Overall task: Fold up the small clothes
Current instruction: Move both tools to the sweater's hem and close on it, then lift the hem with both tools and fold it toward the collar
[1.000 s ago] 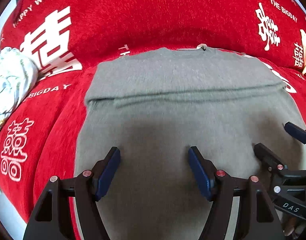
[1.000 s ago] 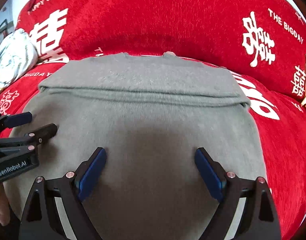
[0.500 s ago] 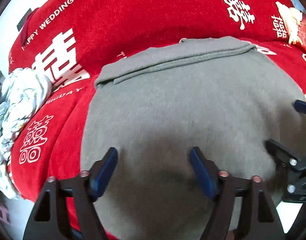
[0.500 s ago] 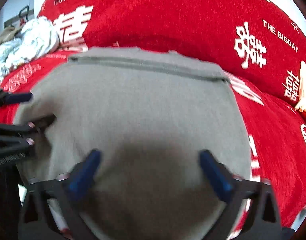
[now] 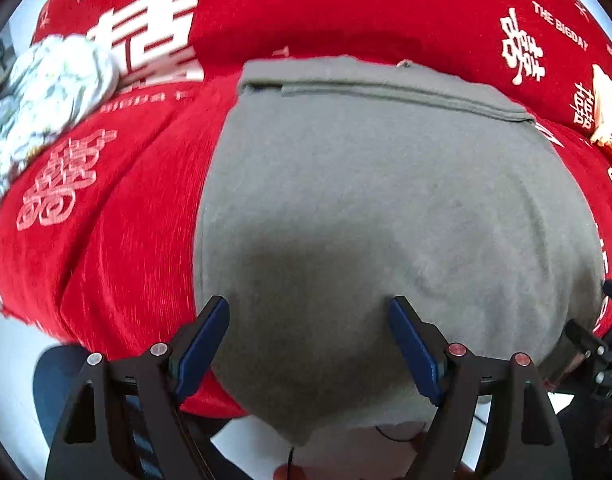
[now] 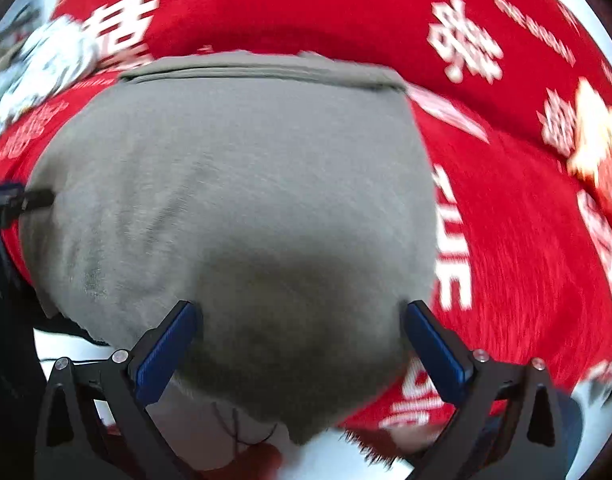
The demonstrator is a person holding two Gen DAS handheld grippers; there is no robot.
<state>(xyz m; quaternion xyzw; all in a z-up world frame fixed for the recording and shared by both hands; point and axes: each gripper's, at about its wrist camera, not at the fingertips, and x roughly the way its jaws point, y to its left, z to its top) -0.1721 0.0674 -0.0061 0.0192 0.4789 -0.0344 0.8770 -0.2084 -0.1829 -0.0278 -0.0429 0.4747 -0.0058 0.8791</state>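
We could make out little at the edges: the right wrist view was smeared with blur, the near edge of the grey garment (image 5: 369,216) drooped off the front of the surface and out of sight behind the gripper frames, and a pale object (image 5: 607,112) at far right was cut off by the lens rim. Our left gripper (image 5: 309,340) pointed steeply down over the garment's near left part, its jaws spread wide after just opening further, with cloth lying below them but nothing pinched. Our right gripper (image 6: 302,340) tilted down likewise over the near right part, jaws as wide as they go and gripping nothing. The garment lay flat on a red blanket (image 5: 118,216) printed with white characters, a folded band across its far edge. A crumpled white patterned cloth (image 5: 54,92) sat at far left — near the garment, apart from it.
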